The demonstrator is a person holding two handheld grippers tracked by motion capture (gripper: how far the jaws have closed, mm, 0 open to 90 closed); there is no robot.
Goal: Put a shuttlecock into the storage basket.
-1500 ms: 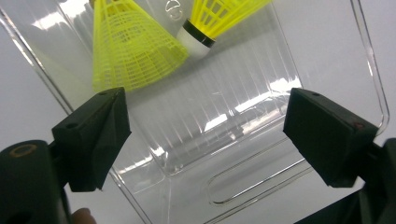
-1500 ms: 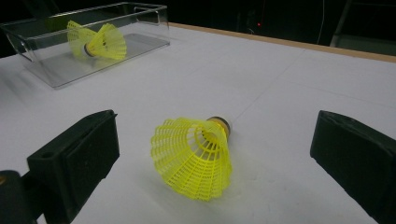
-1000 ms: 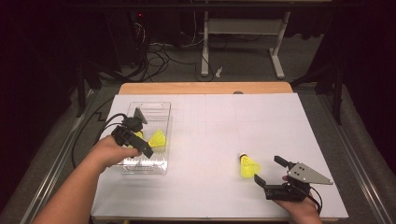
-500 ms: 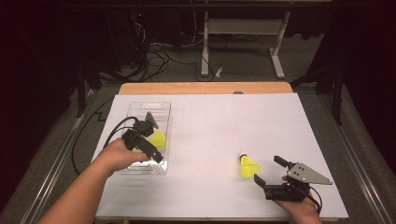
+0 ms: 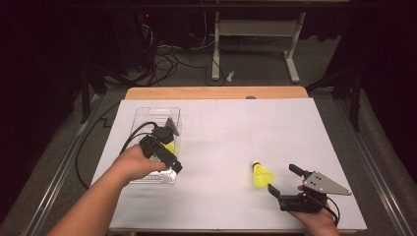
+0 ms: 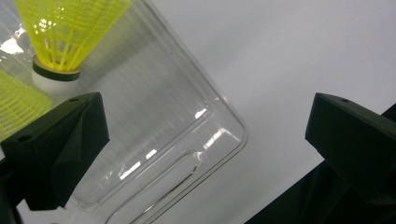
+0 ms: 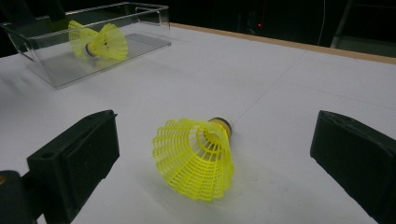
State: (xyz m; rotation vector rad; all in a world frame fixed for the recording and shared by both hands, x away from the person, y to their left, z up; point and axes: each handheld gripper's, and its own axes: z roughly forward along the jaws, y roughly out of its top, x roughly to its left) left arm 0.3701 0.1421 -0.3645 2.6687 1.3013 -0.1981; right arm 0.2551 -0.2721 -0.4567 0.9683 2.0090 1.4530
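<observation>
A yellow shuttlecock (image 5: 261, 175) lies on its side on the white table top, its skirt towards my right gripper (image 5: 284, 179). That gripper is open just behind it, and in the right gripper view the shuttlecock (image 7: 196, 158) sits between the spread jaws of the right gripper (image 7: 215, 140). A clear plastic box (image 5: 152, 110) at the left holds two more yellow shuttlecocks (image 6: 60, 32). My left gripper (image 5: 173, 150) hangs open over the box's near end, nothing between its jaws. In the left gripper view the left gripper (image 6: 205, 126) looks down on the box's corner (image 6: 187, 140).
White paper (image 5: 236, 132) covers the table, with a wooden edge (image 5: 216, 92) at the far side. Beyond it stand a desk frame (image 5: 255, 29) and floor cables (image 5: 167, 54). The left gripper's cable (image 5: 81, 162) trails off the table's left edge.
My left gripper has moved right and nearer along the box, towards its near right corner. The right gripper and the loose shuttlecock have stayed put.
</observation>
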